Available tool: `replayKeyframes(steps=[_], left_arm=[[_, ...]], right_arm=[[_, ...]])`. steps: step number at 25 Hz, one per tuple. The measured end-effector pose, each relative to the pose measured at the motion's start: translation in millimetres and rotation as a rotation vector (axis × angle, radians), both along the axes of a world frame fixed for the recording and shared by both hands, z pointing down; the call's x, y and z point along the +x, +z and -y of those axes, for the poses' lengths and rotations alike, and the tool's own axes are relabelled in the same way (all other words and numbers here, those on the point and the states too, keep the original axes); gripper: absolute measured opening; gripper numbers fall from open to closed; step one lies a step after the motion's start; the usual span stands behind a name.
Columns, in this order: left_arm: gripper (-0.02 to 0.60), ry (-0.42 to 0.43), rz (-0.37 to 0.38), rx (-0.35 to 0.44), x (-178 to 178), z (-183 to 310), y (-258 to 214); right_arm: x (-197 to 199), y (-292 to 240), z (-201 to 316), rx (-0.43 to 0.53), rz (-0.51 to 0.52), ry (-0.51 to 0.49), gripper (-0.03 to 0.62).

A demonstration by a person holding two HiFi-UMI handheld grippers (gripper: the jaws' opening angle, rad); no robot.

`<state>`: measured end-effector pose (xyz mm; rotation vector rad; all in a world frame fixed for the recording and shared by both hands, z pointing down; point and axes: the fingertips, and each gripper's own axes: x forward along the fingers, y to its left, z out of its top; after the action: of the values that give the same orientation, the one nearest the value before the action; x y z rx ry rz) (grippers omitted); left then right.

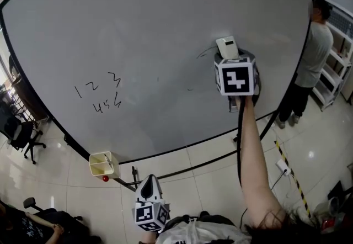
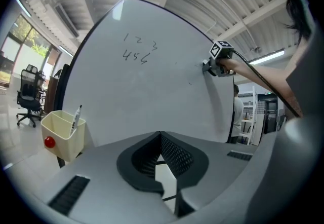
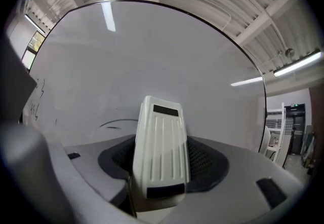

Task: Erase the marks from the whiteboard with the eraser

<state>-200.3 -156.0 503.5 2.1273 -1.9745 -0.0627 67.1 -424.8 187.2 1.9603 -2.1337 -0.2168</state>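
A large whiteboard [image 1: 154, 27] fills the head view. The right gripper [image 1: 231, 61] is raised on an outstretched arm to about 2 o'clock of the board's centre. Its jaws are clamped on the sides of a white eraser [image 1: 227, 47], which is at the board face. No view shows for certain whether it touches the board.

A thin curved stroke [image 1: 205, 51] lies just beside the eraser, at its 9 o'clock. The handwritten digits [image 1: 99, 94], one to six in two rows, sit well apart from it, at 8 o'clock of the board's centre. A few faint specks [image 1: 190, 90] lie between.

The left gripper [image 1: 149, 187] hangs low at 6 o'clock, off the board, its jaws drawn together on nothing.

The step in hand looks like wiping the curved stroke. It probably goes best with the eraser's wiping face flat on the board, pressed evenly and swept toward 9 o'clock, then carried on to the digits. The grip should stay firm so the eraser does not twist.

The right gripper view alone shows the grip: the eraser's ribbed back stands upright between the jaws, the stroke at its 9 o'clock. The left gripper view alone shows a marker [image 2: 76, 116] standing in the cream cup [image 2: 62, 134] below the board. Only the head view shows both grippers together, and a person [image 1: 311, 55] standing at the board's 3 o'clock edge.
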Motion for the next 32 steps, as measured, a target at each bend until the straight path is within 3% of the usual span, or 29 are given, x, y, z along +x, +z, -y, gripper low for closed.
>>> replayKeyframes(steps=[2, 7, 9, 12, 13, 14, 16, 19, 21, 22, 26, 29, 32], left_arm=[[-0.012, -0.005, -0.006, -0.009, -1.3, 1.4, 2.6], [-0.012, 0.005, -0.029, -0.005, 9.0, 12.3, -0.1], [-0.012, -0.004, -0.031, 0.013, 11.7, 13.1, -4.8], [-0.012, -0.025, -0.025, 0.016, 8.0, 8.0, -6.2], [-0.012, -0.033, -0.023, 0.01, 5.4, 5.8, -4.3], [-0.012, -0.042, -0.023, 0.001, 2.7, 4.0, -1.8], [-0.012, -0.058, -0.026, -0.011, -2.2, 3.2, 2.9], [-0.012, -0.063, -0.036, -0.01, -1.1, 7.4, 2.8], [-0.012, -0.059, -0.044, 0.003, 4.6, 10.2, -2.0], [-0.012, -0.06, -0.044, 0.013, 6.5, 10.2, -5.1], [-0.012, -0.071, -0.025, 0.015, 1.7, 3.9, -6.7], [-0.012, -0.071, -0.045, -0.019, 0.2, 1.0, 3.4], [-0.012, -0.056, -0.053, -0.018, 5.4, 4.9, 1.4]], right_arm=[[-11.5, 3.9, -0.4, -0.014, -0.058, 0.001, 0.282], [-83.6, 35.1, -22.1, 0.039, -0.46, -0.048, 0.284], [-66.1, 34.6, -13.5, 0.024, -0.435, -0.035, 0.284], [-10.1, 28.5, 5.2, -0.046, -0.19, 0.003, 0.284], [0.6, 26.5, 7.1, -0.053, -0.154, 0.022, 0.282], [3.2, 25.1, 6.0, -0.051, -0.165, 0.043, 0.282], [-18.0, 26.4, -3.2, -0.032, -0.284, 0.05, 0.281], [-92.8, 39.6, -24.6, 0.003, -0.482, -0.098, 0.282], [-110.4, 40.3, -27.6, 0.035, -0.572, -0.123, 0.282], [-99.8, 37.5, -22.7, 0.033, -0.557, -0.108, 0.282], [-13.1, 36.4, 4.5, -0.104, -0.25, -0.021, 0.287], [-8.9, 41.1, 1.4, -0.104, -0.35, 0.056, 0.285], [-73.8, 48.8, -18.4, -0.055, -0.531, -0.036, 0.285]])
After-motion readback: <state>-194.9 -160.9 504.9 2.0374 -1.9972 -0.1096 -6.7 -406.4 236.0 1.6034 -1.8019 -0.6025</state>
